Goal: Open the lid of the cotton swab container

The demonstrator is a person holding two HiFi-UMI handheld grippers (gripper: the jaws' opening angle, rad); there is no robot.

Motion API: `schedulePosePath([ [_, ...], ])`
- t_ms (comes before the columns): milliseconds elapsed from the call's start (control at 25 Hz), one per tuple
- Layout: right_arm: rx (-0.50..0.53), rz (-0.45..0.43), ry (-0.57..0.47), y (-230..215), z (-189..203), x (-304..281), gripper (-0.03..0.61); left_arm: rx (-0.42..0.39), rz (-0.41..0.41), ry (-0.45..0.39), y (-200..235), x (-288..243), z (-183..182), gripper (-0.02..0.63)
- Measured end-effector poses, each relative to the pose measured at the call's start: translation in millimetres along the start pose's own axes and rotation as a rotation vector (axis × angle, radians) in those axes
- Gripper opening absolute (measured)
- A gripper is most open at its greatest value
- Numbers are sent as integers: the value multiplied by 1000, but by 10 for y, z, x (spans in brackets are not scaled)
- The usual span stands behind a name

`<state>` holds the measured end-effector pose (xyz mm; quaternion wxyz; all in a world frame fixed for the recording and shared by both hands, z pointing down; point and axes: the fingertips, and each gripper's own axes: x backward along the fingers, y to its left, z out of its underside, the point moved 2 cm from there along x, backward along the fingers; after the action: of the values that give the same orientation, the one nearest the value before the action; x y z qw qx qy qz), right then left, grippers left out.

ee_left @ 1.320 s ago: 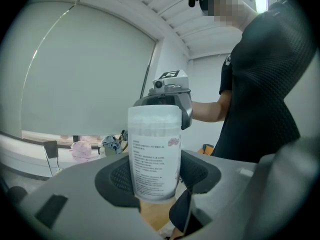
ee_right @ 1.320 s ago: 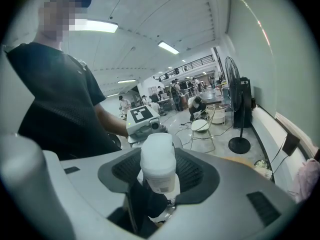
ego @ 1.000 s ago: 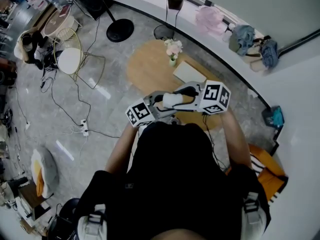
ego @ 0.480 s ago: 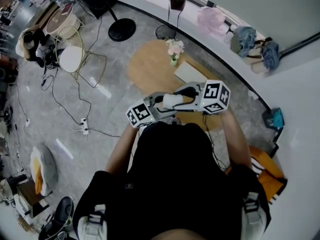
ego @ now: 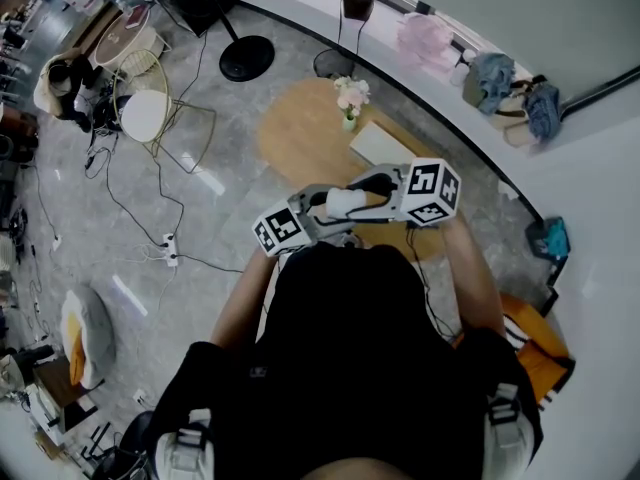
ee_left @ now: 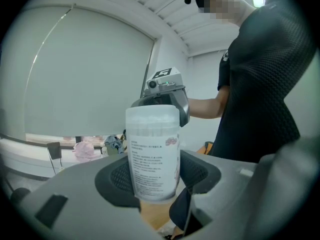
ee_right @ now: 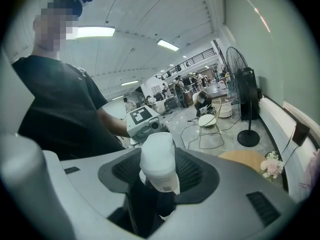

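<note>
The cotton swab container (ego: 340, 202) is a translucent plastic tube with a printed label, held level in front of the person's chest between both grippers. My left gripper (ego: 300, 218) is shut on the container's body (ee_left: 152, 159), which fills the gap between its dark pads (ee_left: 120, 176). My right gripper (ego: 375, 193) comes from the opposite side and is shut on the lid end (ee_right: 157, 156). In the left gripper view the right gripper (ee_left: 167, 101) sits over the lid (ee_left: 151, 118). The lid still sits on the tube.
Below and ahead stands a round wooden table (ego: 295, 143) with a small flower vase (ego: 348, 100) and a flat white board (ego: 380, 146). A wire chair (ego: 150, 118), a fan base (ego: 240, 60) and floor cables (ego: 150, 228) lie to the left. An orange bag (ego: 535, 343) is at right.
</note>
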<state>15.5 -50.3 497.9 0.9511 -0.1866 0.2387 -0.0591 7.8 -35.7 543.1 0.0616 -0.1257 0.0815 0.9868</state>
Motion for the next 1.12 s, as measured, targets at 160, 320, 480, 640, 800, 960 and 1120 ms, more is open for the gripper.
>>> schedulePosePath([
  [160, 3, -4, -8, 23, -10, 5, 198, 9, 1, -7, -20, -1, -6, 229],
  [320, 70, 41, -39, 56, -87, 4, 199, 16, -3, -35, -18, 30, -49, 227],
  [480, 190, 105, -23, 86, -194, -1, 201, 9, -10, -39, 21, 42, -92, 227],
  [640, 296, 175, 25, 85, -239, -2, 201, 8, -14, -33, 61, 85, -85, 225],
  [800, 368, 194, 64, 96, -241, -15, 199, 6, -7, -19, 64, 83, -66, 225],
  [960, 342, 170, 99, 87, -204, -41, 192, -4, -3, -8, 55, 82, -33, 224],
  [1120, 304, 148, 105, 67, -211, -21, 189, -8, 3, -15, 59, 80, -53, 224],
])
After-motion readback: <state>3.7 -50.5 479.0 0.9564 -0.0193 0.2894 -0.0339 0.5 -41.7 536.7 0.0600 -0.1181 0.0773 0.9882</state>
